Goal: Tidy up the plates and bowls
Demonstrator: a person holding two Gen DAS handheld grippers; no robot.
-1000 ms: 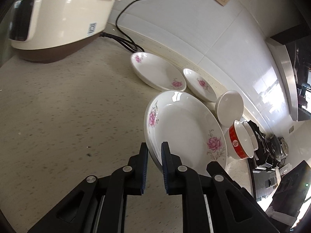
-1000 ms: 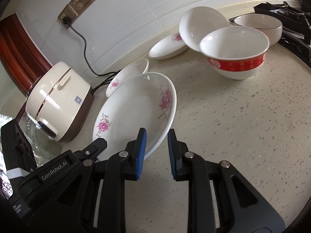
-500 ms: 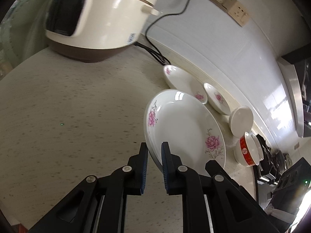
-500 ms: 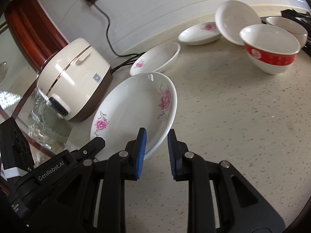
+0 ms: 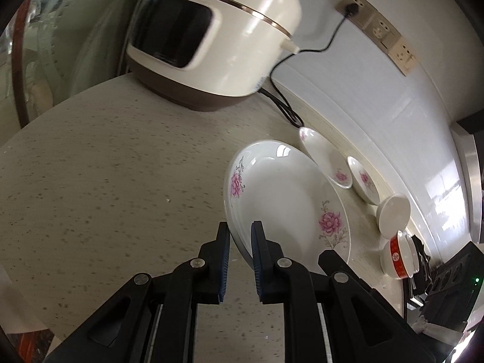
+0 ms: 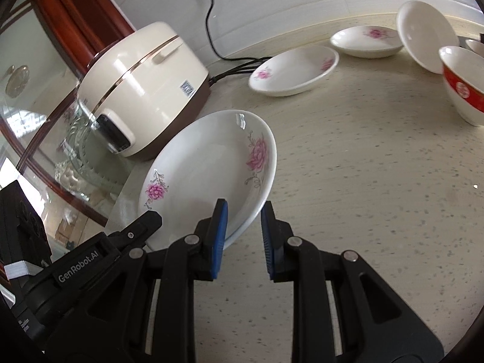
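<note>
1. Rice cooker (image 6: 142,90) sits far left on the counter (image 6: 363,211).
2. Left gripper (image 5: 240,260) and right gripper (image 6: 243,236) each pinch the flowered plate (image 6: 208,175) by its rim, tilted above the counter.
3. Two more flowered plates (image 6: 293,72) and bowls (image 6: 462,84) lie far right.

"GenRobot.AI" on the left gripper (image 6: 145,224)

Flowered plate (image 5: 284,199) carried leftward across counter (image 5: 106,181), now beside rice cooker (image 5: 211,39)
</note>
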